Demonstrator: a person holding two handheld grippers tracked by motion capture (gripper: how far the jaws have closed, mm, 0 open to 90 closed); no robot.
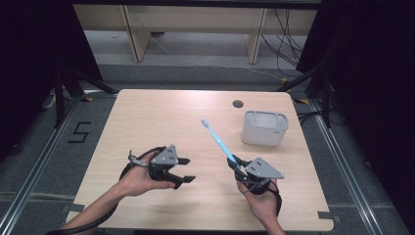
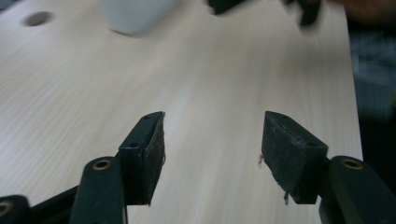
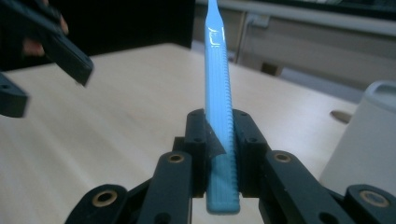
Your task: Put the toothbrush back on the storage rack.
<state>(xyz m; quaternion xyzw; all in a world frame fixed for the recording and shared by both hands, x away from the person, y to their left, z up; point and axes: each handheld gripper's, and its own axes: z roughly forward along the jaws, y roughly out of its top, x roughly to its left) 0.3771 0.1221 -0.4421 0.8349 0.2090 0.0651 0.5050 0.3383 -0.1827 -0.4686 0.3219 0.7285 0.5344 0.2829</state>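
Your right claw (image 3: 219, 140) pinches a slim light-blue plastic toothbrush (image 3: 218, 107) near its handle end; your left claw (image 2: 212, 149) is spread wide, empty, above the pale wooden surface (image 2: 93, 93).

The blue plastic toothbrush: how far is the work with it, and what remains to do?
Done: the right claw has closed on the blue plastic toothbrush near its handle end and holds it off the light wooden table. In hand: the brush head points up and away, left of the white rectangular plastic container. Left, probably: placing it in that container. The left claw is open, holding nothing.
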